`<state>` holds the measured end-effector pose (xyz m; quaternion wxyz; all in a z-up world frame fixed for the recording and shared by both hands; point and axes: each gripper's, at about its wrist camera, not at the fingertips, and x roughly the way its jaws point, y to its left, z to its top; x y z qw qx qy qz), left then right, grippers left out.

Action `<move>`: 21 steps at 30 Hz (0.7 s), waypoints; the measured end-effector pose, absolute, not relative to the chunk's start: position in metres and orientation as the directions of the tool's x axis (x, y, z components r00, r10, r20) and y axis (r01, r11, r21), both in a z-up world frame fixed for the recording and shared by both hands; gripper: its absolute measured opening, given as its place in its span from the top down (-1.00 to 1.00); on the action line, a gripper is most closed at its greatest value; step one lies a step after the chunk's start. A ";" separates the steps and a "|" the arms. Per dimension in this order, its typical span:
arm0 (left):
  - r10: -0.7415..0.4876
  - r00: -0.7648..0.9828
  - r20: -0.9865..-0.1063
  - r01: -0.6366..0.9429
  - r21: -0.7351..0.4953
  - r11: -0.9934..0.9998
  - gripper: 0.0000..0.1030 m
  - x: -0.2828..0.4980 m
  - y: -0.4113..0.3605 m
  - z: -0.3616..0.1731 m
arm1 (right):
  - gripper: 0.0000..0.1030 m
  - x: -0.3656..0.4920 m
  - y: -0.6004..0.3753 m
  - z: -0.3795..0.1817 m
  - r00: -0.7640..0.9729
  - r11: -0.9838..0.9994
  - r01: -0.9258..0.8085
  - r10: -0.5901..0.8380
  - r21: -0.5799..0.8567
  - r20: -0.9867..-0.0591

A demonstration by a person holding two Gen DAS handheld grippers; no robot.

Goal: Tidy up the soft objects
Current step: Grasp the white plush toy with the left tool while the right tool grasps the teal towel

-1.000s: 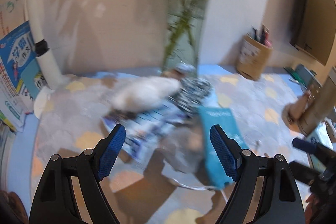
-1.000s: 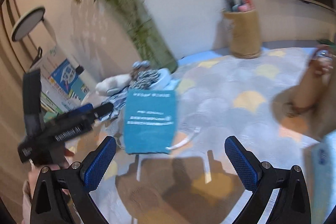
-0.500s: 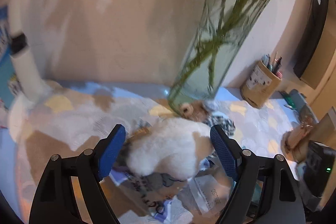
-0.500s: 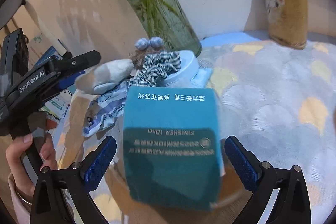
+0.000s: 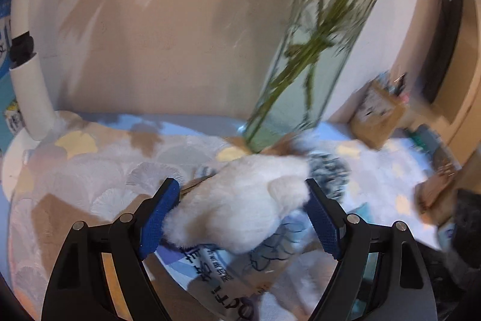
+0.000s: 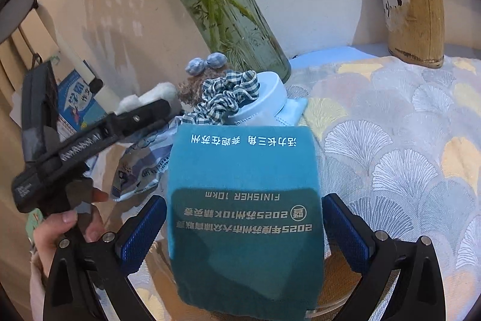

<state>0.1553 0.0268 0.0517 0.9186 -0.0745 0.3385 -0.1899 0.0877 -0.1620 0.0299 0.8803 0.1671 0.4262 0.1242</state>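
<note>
Your left gripper (image 5: 239, 211) has its jaws spread wide around the white fluffy plush toy (image 5: 240, 202); the blue ribbed pads (image 5: 159, 215) sit just beside its two ends, with no squeeze visible in the fur. The toy's long axis runs from 7 o'clock up to 1 o'clock across the gap, so it spans the jaws nearly end to end, and closing would likely catch it lengthwise rather than across its narrow middle. It lies on a crumpled printed white-and-blue cloth (image 5: 228, 263), with a blue-and-white gingham scrunchie (image 5: 329, 170) at its 2 o'clock and the tall green glass vase of stems (image 5: 303, 74) at 12 o'clock behind it.

Your right gripper (image 6: 245, 233) also stands open, straddling the folded teal microfibre towel with white printed lettering (image 6: 245, 200). The towel fills the gap from pad to pad, touching or nearly so; which, I cannot tell. Its long axis points towards 12 o'clock, straight along the fingers. Beyond it, at 12 o'clock, sit the scrunchie and a pale blue round tin (image 6: 266, 98).

Each hand is nearest its own item. The plush looks compressible and forgiving; the towel is flat, limp and may sag from a side pinch. The quilted fan-patterned tablecloth (image 6: 390, 140) lies underneath.
</note>
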 end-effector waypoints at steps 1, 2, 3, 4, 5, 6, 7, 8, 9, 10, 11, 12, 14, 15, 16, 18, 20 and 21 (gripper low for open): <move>-0.423 0.696 -0.580 0.307 -0.293 0.906 -0.66 0.155 0.029 0.053 | -1.00 0.087 -0.161 0.030 0.605 0.916 -0.077 0.357 0.394 -0.712; -0.446 0.693 -0.566 0.311 -0.323 0.894 -0.73 0.156 0.032 0.053 | -1.00 0.087 -0.161 0.030 0.604 0.916 -0.078 0.356 0.392 -0.713; -0.455 0.691 -0.562 0.308 -0.340 0.888 -0.85 0.157 0.035 0.052 | -1.00 0.087 -0.161 0.030 0.604 0.916 -0.078 0.357 0.393 -0.712; -0.457 0.687 -0.565 0.297 -0.355 0.886 -0.85 0.159 0.037 0.051 | -1.00 0.087 -0.162 0.030 0.604 0.915 -0.078 0.359 0.395 -0.711; -0.463 0.676 -0.573 0.294 -0.367 0.883 -0.85 0.162 0.037 0.048 | -1.00 0.087 -0.162 0.030 0.604 0.915 -0.078 0.359 0.396 -0.711; -0.474 0.671 -0.570 0.296 -0.380 0.876 -0.81 0.163 0.038 0.047 | -1.00 0.087 -0.161 0.030 0.604 0.916 -0.078 0.358 0.395 -0.712; -0.473 0.681 -0.559 0.289 -0.388 0.875 -0.59 0.162 0.041 0.047 | -1.00 0.086 -0.161 0.030 0.604 0.917 -0.078 0.356 0.392 -0.713; -0.459 0.692 -0.557 0.273 -0.387 0.881 -0.41 0.162 0.043 0.047 | -1.00 0.086 -0.160 0.031 0.604 0.918 -0.078 0.354 0.389 -0.715; -0.454 0.693 -0.560 0.266 -0.387 0.883 -0.22 0.163 0.045 0.047 | -1.00 0.086 -0.159 0.031 0.604 0.919 -0.078 0.351 0.386 -0.716; -0.456 0.696 -0.555 0.266 -0.390 0.882 -0.12 0.163 0.047 0.047 | -0.90 0.086 -0.158 0.031 0.604 0.921 -0.076 0.347 0.382 -0.717; -0.455 0.701 -0.549 0.263 -0.394 0.881 -0.05 0.163 0.048 0.047 | -0.81 0.085 -0.158 0.031 0.608 0.925 -0.070 0.337 0.374 -0.719; -0.455 0.702 -0.548 0.261 -0.397 0.880 -0.04 0.162 0.049 0.047 | -0.63 0.084 -0.158 0.032 0.613 0.926 -0.067 0.331 0.371 -0.717; -0.452 0.701 -0.552 0.263 -0.389 0.883 -0.04 0.162 0.047 0.047 | -0.31 0.083 -0.158 0.032 0.614 0.921 -0.078 0.345 0.381 -0.710; -0.448 0.701 -0.555 0.264 -0.381 0.886 -0.04 0.162 0.047 0.047 | -0.19 0.082 -0.157 0.032 0.614 0.923 -0.081 0.343 0.376 -0.710; -0.439 0.702 -0.560 0.267 -0.365 0.892 -0.04 0.161 0.045 0.048 | 0.00 0.081 -0.156 0.033 0.615 0.923 -0.088 0.346 0.375 -0.709; -0.432 0.690 -0.580 0.277 -0.340 0.899 -0.23 0.163 0.040 0.047 | 0.22 0.079 -0.158 0.034 0.622 0.911 -0.099 0.370 0.400 -0.690; -0.437 0.646 -0.626 0.284 -0.334 0.899 -0.25 0.168 0.034 0.038 | 0.34 0.074 -0.166 0.036 0.644 0.891 -0.103 0.398 0.442 -0.654; -0.435 0.644 -0.629 0.283 -0.332 0.900 -0.16 0.168 0.032 0.035 | 0.34 0.071 -0.170 0.038 0.659 0.883 -0.101 0.404 0.459 -0.634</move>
